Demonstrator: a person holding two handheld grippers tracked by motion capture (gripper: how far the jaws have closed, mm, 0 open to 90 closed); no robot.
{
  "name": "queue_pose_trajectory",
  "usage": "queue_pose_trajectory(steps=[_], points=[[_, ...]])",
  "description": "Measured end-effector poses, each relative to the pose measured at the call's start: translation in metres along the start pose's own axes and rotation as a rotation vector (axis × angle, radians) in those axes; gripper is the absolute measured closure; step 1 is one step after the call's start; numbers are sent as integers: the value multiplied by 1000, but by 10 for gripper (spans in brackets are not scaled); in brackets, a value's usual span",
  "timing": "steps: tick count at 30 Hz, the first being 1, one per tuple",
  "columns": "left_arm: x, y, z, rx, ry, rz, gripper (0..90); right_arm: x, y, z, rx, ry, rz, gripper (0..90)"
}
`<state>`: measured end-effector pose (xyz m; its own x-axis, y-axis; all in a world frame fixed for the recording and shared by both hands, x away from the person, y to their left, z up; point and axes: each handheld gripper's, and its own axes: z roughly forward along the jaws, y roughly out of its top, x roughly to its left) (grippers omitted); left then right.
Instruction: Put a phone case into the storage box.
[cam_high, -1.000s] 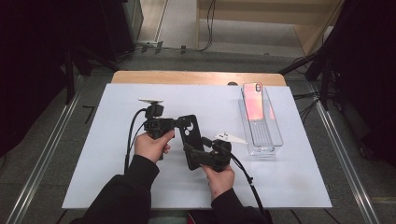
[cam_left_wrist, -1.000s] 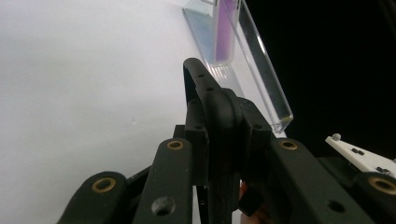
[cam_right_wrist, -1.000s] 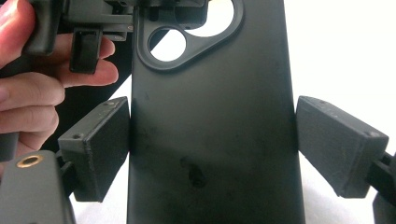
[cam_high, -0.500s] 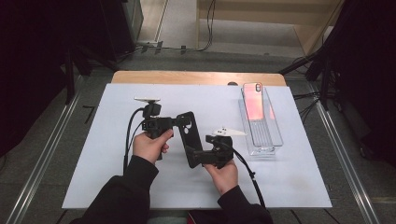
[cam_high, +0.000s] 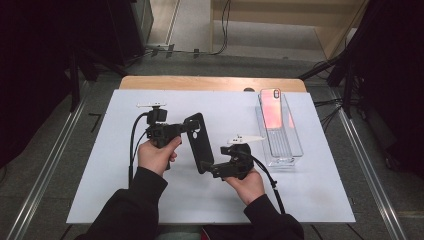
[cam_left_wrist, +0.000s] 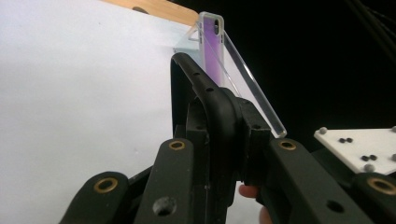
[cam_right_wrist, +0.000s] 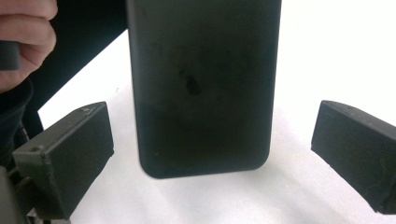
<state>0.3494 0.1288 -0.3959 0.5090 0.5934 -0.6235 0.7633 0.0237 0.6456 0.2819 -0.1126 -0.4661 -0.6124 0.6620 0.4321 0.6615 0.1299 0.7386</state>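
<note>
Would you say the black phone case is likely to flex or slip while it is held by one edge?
The black phone case looks thin and hollow, so probably light and slightly bendy. Its matte surface probably resists slipping in the left gripper, clamped on one edge.

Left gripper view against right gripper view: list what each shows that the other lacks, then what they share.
Left gripper view alone: the left gripper shut on the black phone case's edge, and the clear tray holding a pink phone.
Right gripper view alone: the right gripper, jaws open and just widened, either side of the case's flat face, not touching.
Shared: the case and the white table sheet.
</note>
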Motion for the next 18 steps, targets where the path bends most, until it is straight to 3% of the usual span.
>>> queue_pose_trajectory(steps=[2, 6, 12, 18], points=[[-1, -1, 0, -5, 6, 21, 790, 0, 0, -1, 2, -10, -17, 0], [-3, -4, 1, -20, 19, 87, 790, 0, -1, -1, 58, -3, -51, 0], [-5, -9, 2, -46, 11, 173, 790, -3, -4, -5, 74, 24, -75, 0], [-5, -15, 2, -68, 7, 219, 789, -6, -2, -8, 73, 31, -91, 0]])
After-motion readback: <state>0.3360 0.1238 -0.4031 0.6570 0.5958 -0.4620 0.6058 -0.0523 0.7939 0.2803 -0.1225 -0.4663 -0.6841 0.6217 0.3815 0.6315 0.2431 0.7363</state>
